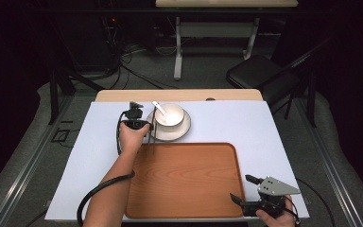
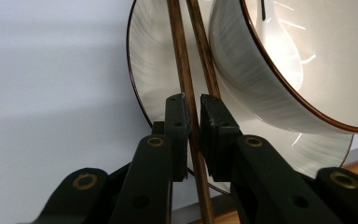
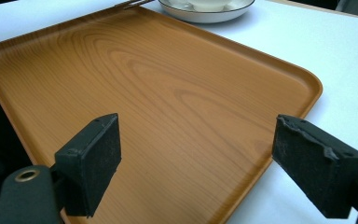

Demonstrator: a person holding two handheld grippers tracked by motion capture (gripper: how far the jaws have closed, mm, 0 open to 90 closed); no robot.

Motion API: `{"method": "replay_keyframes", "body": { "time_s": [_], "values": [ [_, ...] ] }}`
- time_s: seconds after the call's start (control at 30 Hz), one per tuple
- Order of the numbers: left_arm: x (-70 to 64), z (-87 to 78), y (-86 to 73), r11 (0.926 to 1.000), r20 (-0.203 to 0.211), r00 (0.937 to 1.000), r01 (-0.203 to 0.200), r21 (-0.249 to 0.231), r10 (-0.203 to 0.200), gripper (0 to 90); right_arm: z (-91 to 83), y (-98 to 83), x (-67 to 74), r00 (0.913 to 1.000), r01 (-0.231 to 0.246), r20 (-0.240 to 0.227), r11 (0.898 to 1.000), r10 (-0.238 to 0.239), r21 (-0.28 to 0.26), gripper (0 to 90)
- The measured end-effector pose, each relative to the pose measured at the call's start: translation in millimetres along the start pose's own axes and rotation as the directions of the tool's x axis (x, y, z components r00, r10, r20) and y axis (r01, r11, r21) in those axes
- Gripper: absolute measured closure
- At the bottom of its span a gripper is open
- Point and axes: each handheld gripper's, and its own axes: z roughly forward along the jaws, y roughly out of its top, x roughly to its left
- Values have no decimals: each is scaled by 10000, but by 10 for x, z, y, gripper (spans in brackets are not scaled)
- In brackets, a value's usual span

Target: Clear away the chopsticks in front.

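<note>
A white bowl point(image 1: 170, 115) with a white spoon point(image 1: 158, 107) in it stands on a white plate point(image 1: 182, 130) just beyond the wooden tray point(image 1: 189, 184). Two dark wooden chopsticks point(image 1: 151, 142) lie across the plate's left rim toward the tray. My left gripper point(image 1: 149, 130) is at the plate's left edge. In the left gripper view it point(image 2: 193, 109) is shut on the chopsticks point(image 2: 182, 60), beside the bowl point(image 2: 261, 70) and over the plate point(image 2: 154, 70). My right gripper point(image 1: 243, 189) stands open at the tray's near right corner, its jaws point(image 3: 196, 126) wide over the bare tray point(image 3: 158, 93).
A white sheet point(image 1: 264, 127) covers the table. Behind the table stand a black folding chair point(image 1: 260, 71) and another desk's legs point(image 1: 179, 52), with cables on the floor. The left gripper's cable point(image 1: 99, 189) trails along the forearm.
</note>
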Motion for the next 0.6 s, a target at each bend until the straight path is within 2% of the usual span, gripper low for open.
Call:
{"method": "replay_keyframes", "body": {
  "time_s": [0.13,0.17,0.37,0.6],
  "values": [
    [0,1,21,9994,-69,9995,309,138,-308,824,-3,-1,0,10000,17,3,10000,-17,-1,152],
    [5,-2,25,9984,-43,9985,540,170,-539,831,-3,-1,0,10000,11,3,10000,-11,3,152],
    [40,-7,29,9946,210,9946,1010,254,-1015,842,-4,-1,1,10000,23,3,10000,-23,-4,152],
    [80,-31,14,9881,405,9873,1537,-37,-1535,844,-3,-1,1,10000,23,2,10000,-23,-2,152]
  ]
}}
